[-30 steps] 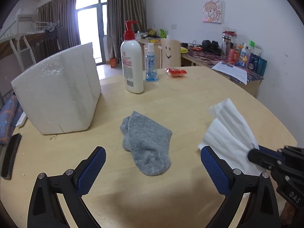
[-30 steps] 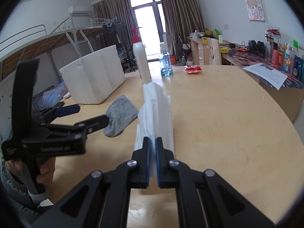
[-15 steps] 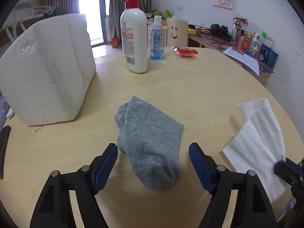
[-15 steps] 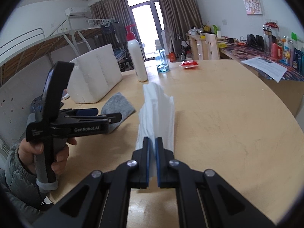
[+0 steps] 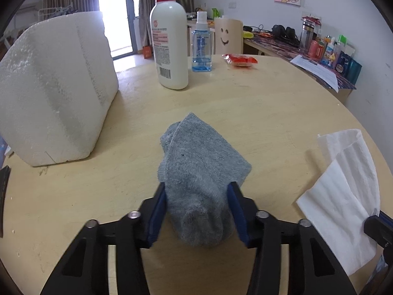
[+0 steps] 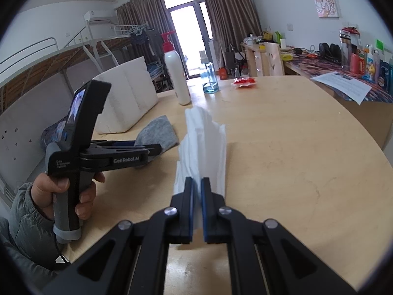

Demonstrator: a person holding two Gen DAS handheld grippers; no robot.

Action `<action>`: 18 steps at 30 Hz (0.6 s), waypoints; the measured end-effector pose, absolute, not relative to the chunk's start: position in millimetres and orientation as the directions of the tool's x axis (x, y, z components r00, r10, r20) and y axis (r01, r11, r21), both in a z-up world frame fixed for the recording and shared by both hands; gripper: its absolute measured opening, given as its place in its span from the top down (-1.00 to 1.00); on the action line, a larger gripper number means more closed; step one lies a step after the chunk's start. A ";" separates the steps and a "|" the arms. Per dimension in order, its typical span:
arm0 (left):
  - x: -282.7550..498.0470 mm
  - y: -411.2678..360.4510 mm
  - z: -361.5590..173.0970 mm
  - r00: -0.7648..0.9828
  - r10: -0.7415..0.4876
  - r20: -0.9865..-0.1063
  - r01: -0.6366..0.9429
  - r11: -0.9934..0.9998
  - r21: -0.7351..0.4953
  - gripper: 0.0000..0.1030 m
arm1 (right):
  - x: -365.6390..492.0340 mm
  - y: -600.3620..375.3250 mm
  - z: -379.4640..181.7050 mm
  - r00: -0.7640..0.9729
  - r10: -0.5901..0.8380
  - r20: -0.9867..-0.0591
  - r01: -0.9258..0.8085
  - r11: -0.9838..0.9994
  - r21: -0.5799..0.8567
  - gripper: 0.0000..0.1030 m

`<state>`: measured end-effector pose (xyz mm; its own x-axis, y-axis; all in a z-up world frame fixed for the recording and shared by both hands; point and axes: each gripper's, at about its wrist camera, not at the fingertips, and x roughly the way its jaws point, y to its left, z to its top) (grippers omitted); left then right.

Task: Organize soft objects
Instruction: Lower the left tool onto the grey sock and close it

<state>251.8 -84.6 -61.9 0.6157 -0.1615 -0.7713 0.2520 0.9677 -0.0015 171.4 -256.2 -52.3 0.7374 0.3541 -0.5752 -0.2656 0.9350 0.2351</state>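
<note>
Round wooden desk (image 5: 245,103) in a bright room, with curtains and a glass door at the back. On it, a gray sock (image 5: 199,172) in the middle, a white foam box (image 5: 54,93) off to its left, a white pump bottle (image 5: 169,46) and a small blue spray bottle (image 5: 201,49) farther back, plus a little red packet (image 5: 240,60). Left tongs (image 5: 196,211) down around the near end of the sock, closing now, blue pads just touching the cloth on both sides, squeeze not done yet. Right tongs (image 6: 198,196) pinched tight on a white paper napkin (image 6: 203,142), lifted at the held edge and trailing down to the desk. Napkin also seen at the right edge of the left view, well apart from the sock. Step in hand, most likely: grabbing the sock. Next move probably calls for finishing the squeeze, then lifting gently so the floppy sock does not slip out. After that, maybe into the foam box, but hard to tell if the box is open on top.
</note>
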 end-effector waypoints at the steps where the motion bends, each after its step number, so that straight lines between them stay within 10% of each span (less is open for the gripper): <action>1: 251.6 -84.4 -61.8 0.615 -0.168 -0.771 0.258 0.966 -0.005 0.27 | 172.0 -256.9 -52.6 0.737 0.353 -0.576 -0.263 0.936 0.236 0.85; 18: 243.7 -87.1 -55.2 0.646 -0.222 -0.731 0.308 0.951 -0.016 0.69 | 173.9 -254.4 -51.2 0.738 0.327 -0.590 -0.241 0.945 0.223 0.85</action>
